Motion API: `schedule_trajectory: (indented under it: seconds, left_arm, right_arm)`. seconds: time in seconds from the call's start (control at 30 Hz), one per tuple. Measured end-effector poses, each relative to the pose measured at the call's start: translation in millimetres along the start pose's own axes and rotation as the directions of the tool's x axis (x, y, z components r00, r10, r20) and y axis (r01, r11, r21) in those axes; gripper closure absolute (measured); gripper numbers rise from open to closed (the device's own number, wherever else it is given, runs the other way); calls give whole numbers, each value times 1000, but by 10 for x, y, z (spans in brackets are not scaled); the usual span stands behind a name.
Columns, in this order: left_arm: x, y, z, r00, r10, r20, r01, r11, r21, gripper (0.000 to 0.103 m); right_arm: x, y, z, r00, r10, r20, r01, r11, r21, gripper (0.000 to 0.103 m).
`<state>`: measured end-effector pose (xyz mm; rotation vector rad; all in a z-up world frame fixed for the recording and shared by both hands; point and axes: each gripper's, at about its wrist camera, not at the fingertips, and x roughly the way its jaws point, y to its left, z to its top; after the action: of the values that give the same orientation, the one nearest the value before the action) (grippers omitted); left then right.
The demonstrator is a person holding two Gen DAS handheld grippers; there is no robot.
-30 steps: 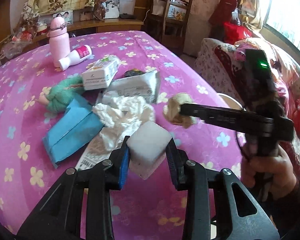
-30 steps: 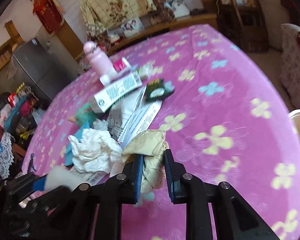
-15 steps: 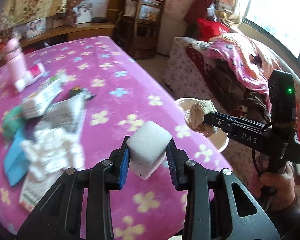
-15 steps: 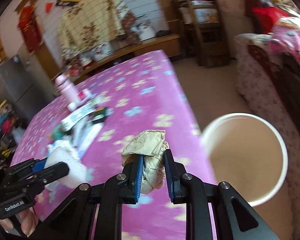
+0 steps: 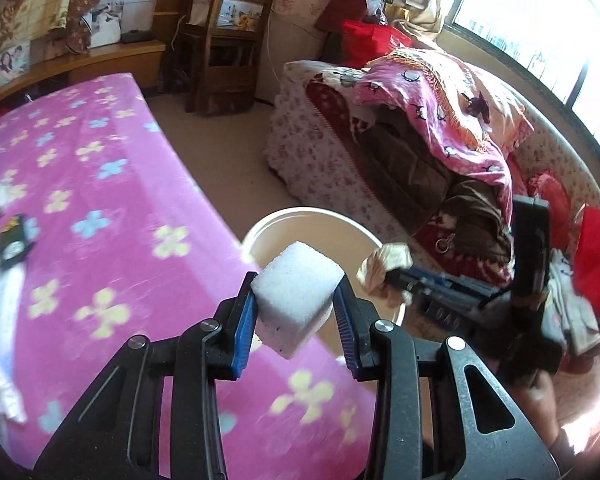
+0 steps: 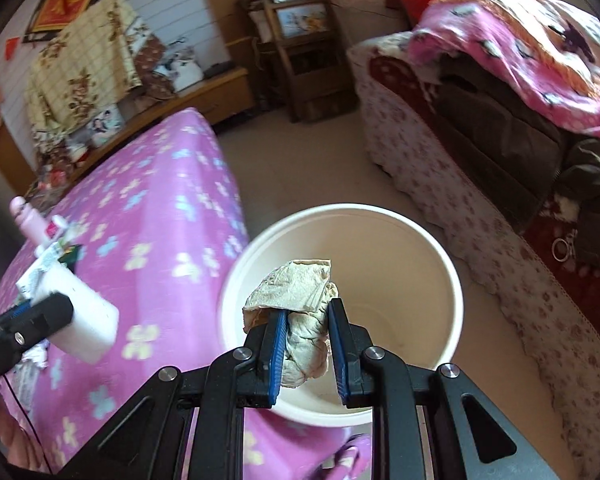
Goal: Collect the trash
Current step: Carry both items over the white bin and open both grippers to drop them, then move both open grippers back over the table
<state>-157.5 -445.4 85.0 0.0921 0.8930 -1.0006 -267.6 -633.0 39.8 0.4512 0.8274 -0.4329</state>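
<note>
My left gripper [image 5: 296,316] is shut on a white foam cube [image 5: 294,302] and holds it over the table's right edge, just in front of the cream bin [image 5: 320,216]. My right gripper [image 6: 306,330] is shut on a crumpled beige paper wad [image 6: 300,300] and holds it above the open mouth of the cream bin [image 6: 440,260], which stands on the floor beside the table. The right gripper with the paper wad [image 5: 384,270] also shows in the left wrist view, over the bin's right rim. The cube [image 6: 86,328] shows at the left of the right wrist view.
The pink flowered table [image 5: 80,240] still carries trash at its left: a black sachet [image 5: 16,240], a white box [image 6: 46,268] and a pink bottle [image 6: 28,220]. A sofa with a pink blanket [image 5: 440,120] stands right of the bin. A wooden chair [image 5: 224,40] stands behind.
Both grippers have swung right, away from the trash pile, each keeping its load. The right gripper now hangs over the bin's mouth and the left has reached the table's edge by the bin.
</note>
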Motion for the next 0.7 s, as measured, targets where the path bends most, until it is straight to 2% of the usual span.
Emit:
schedule_trajectory:
  seconds: [0.07, 0.1, 0.13, 0.17, 0.2, 0.3, 0.43, 0.57, 0.7]
  left_arm:
    - [131, -25, 39, 1000, -18, -5, 18, 1000, -15, 63]
    - [183, -23, 52, 1000, -29, -9, 29, 999, -25, 60]
    - [226, -18, 62, 999, -40, -14, 40, 999, -34, 57]
    - [267, -7, 68, 998, -53, -18, 52, 998, -47, 51]
    - [316, 11, 69, 998, -62, -22, 60, 996, -63, 46]
    - [359, 41, 47, 999, -47, -21, 45, 995, -84, 39]
    - [328, 45, -12, 1000, -13, -27, 11, 998, -60, 39]
    - [240, 78, -89, 998, 53, -22, -54, 998, -30, 39]
    - [124, 159, -164, 989, 146, -11, -146, 989, -10, 39]
  right_arm:
    - [85, -85, 9, 1000, -19, -3, 19, 1000, 12, 80]
    - [127, -114, 19, 1000, -26, -10, 26, 1000, 17, 63]
    - [171, -165, 22, 999, -39, -15, 39, 999, 29, 39]
    - [187, -190, 17, 999, -45, -8, 45, 998, 38, 32]
    - [185, -218, 9, 999, -49, 5, 49, 998, 45, 31]
    - [200, -268, -13, 998, -65, 13, 64, 997, 50, 31]
    - [251, -256, -58, 999, -45, -12, 46, 998, 53, 31]
    - [231, -159, -103, 999, -32, -13, 33, 998, 47, 31]
    - [186, 12, -128, 1000, -17, -9, 18, 1000, 18, 31]
